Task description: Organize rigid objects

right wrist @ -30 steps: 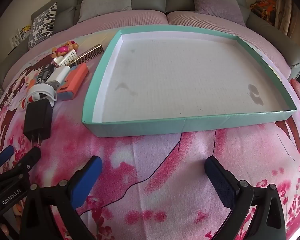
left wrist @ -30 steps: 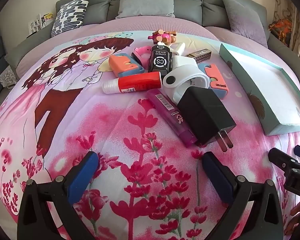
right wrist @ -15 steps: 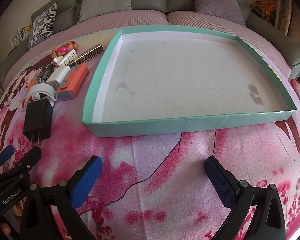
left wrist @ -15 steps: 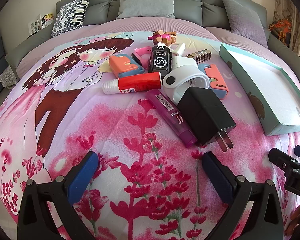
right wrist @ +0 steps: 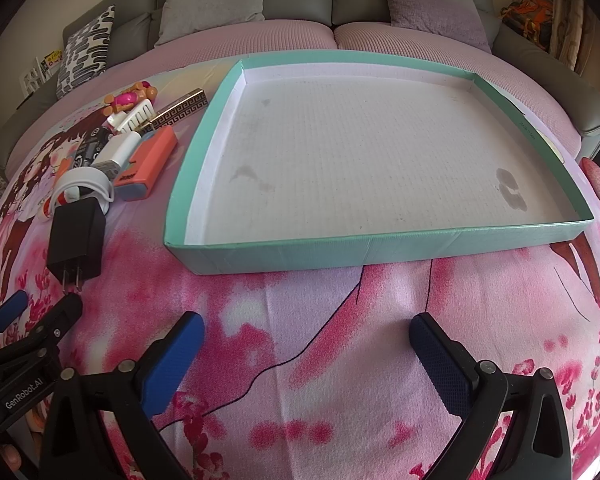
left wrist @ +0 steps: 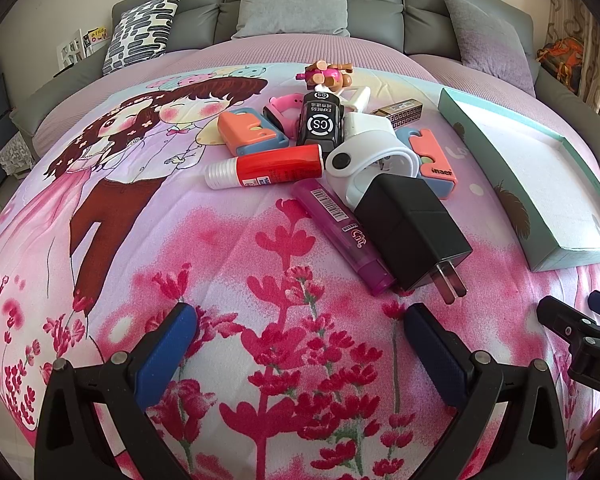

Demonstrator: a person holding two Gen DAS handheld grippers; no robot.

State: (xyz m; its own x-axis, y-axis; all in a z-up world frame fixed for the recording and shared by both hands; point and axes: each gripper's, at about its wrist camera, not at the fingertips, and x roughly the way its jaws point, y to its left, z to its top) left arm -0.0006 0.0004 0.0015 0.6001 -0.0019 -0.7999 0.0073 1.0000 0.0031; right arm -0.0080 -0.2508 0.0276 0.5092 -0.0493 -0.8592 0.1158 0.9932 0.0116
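A pile of rigid objects lies on the pink floral bedspread: a black charger [left wrist: 414,228] with prongs toward me, a purple tube [left wrist: 342,236], a red glue bottle [left wrist: 266,170], a white band [left wrist: 370,160], a black toy car [left wrist: 320,122], orange-and-blue cases [left wrist: 250,132], and a small doll [left wrist: 326,74]. My left gripper [left wrist: 296,344] is open and empty, just short of the charger. A shallow teal tray [right wrist: 380,246] with nothing in it lies to the right. My right gripper [right wrist: 306,354] is open and empty in front of the tray's near wall. The charger [right wrist: 76,238] also shows in the right wrist view.
A grey sofa back with cushions [left wrist: 296,2] runs along the far side. A patterned pillow [left wrist: 142,28] leans at the far left. The right gripper's frame [left wrist: 584,336] shows at the right edge of the left wrist view.
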